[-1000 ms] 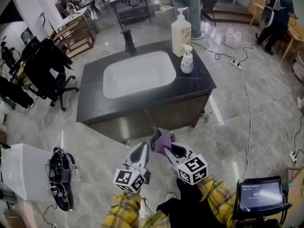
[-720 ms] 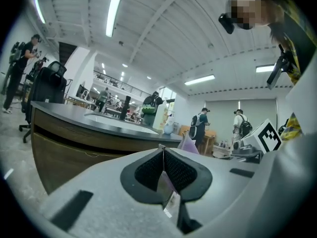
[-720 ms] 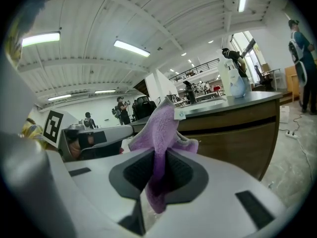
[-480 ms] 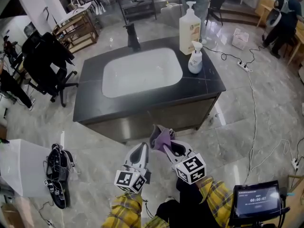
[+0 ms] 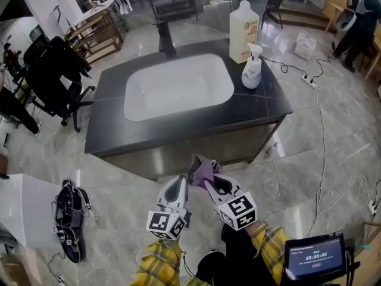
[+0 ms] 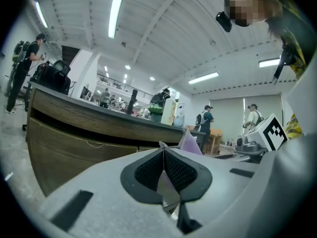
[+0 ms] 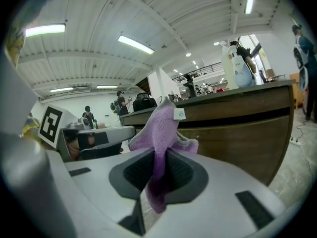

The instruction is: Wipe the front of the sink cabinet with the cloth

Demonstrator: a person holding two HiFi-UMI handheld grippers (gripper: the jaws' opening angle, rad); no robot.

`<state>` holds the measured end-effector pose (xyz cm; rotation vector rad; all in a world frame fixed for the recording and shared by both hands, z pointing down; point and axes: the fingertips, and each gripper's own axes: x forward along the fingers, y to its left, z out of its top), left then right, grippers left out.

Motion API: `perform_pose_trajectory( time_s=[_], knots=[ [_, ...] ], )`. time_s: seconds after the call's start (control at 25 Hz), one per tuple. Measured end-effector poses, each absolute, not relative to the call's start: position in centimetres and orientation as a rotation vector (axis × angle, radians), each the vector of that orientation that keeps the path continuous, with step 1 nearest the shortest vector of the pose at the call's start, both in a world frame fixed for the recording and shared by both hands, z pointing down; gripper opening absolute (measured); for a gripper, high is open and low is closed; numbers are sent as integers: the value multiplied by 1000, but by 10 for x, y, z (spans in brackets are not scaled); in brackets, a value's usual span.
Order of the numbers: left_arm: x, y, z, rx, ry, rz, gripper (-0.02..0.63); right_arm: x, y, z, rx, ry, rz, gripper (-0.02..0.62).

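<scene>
One purple cloth is pinched in my right claw, its pads closed on a fold so that the loose end stands up past the tips, with a small white tag near its top in the right gripper view. It hangs in the air low in front of the sink cabinet, near the wooden front but not touching it; in the right gripper view the drawer panels fill the 3 o'clock side behind the cloth. My left claw sits just beside the right one at its 9 o'clock, jaws brought together with the tips meeting and nothing held between them; in its own view the left claw points at the cabinet front, and the cloth's tip peeks up just past it at 1 o'clock. Above the cabinet front, the dark bench carries a white basin with a black faucet at its 12 o'clock. Two pump bottles stand at the basin's 2 o'clock, the large bottle behind the small bottle. On the floor, a black office chair stands at 10 o'clock from the cabinet, a heap of black gear lies at 8 o'clock, cables trail at 3 o'clock, and a lit screen sits at 4 o'clock.
</scene>
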<state>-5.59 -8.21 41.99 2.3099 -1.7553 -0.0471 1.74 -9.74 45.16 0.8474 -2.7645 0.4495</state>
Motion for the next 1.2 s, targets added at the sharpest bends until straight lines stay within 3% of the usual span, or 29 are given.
perform_pose_trajectory(
  time_s=[1.2],
  knots=[
    [-60, -157, 500, 2284, -1815, 11, 9, -12, -199, 530, 803, -2723, 253, 52]
  ],
)
